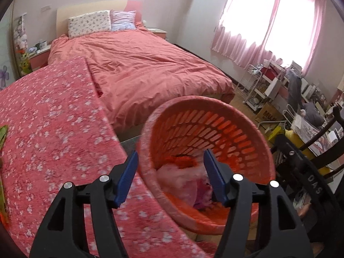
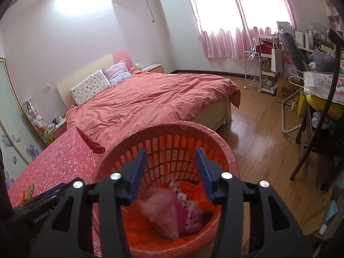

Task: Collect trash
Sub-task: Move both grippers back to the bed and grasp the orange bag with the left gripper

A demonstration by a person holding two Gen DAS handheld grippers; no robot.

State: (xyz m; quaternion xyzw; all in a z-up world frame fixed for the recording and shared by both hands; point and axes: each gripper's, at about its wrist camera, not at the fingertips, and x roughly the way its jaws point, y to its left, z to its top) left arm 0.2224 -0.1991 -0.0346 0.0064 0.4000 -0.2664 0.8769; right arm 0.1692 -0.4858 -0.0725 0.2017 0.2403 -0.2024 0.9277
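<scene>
An orange slotted plastic waste basket (image 1: 215, 129) (image 2: 169, 137) with a pink liner stands beside a table. Inside lie a pink plastic bag (image 1: 182, 182) (image 2: 161, 210) and a spotted pink wrapper (image 2: 191, 212). My left gripper (image 1: 169, 161) is open and empty, above the basket's near left rim and the table edge. My right gripper (image 2: 171, 161) is open and empty, directly above the basket's mouth. A green-yellow wrapper (image 1: 3, 133) (image 2: 29, 191) lies on the table at the left.
The table has a pink flowered cloth (image 1: 53, 129) (image 2: 58, 165). A bed with a salmon duvet (image 1: 150, 68) (image 2: 150, 101) lies behind. A dark wooden chair (image 2: 322, 129) and cluttered shelves (image 1: 279, 90) stand on the right over wooden floor (image 2: 258, 139).
</scene>
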